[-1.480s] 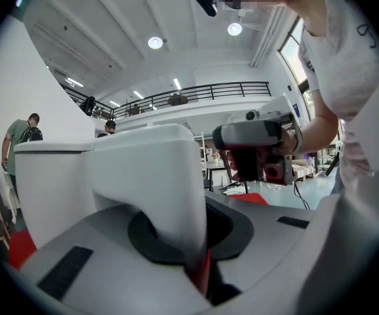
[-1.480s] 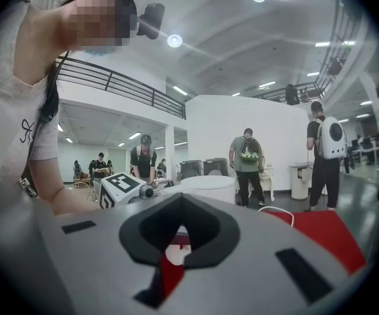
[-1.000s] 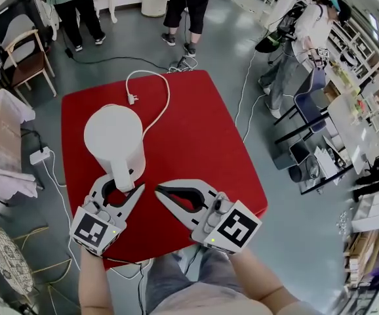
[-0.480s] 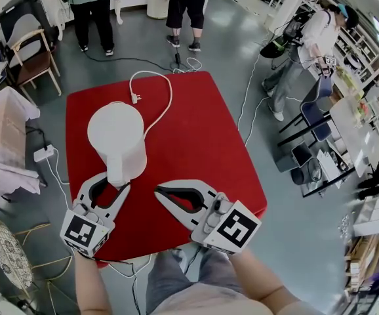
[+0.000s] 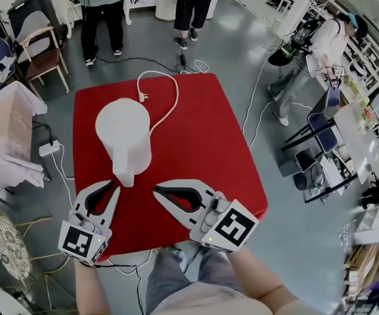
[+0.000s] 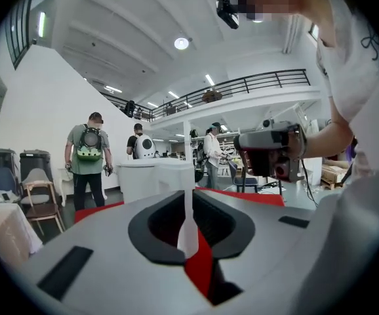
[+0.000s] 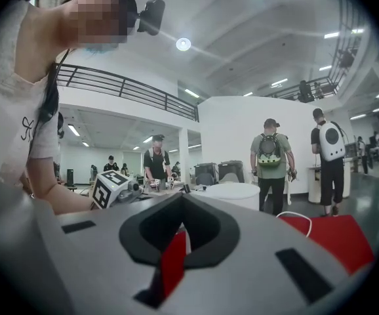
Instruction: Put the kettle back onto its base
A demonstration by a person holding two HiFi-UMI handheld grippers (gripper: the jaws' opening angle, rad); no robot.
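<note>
We are treating the kettle [image 5: 122,130] as rigid and smooth, gripping its handle [image 5: 124,170]. Left gripper [image 5: 115,186] jaws, just closing, are empty; right gripper [image 5: 156,189] jaws pressed together.

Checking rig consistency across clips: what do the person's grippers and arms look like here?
Both the left gripper and right gripper have pale grey, pointed jaws with black inner lining, each carrying a cube of black-and-white square markers. Forearms are bare; the person wears a white top and grey trousers.

White kettle [image 5: 124,133], red table cover [image 5: 202,136], grey floor [image 5: 255,51], black-and-white marker cube [image 5: 232,227]
</note>
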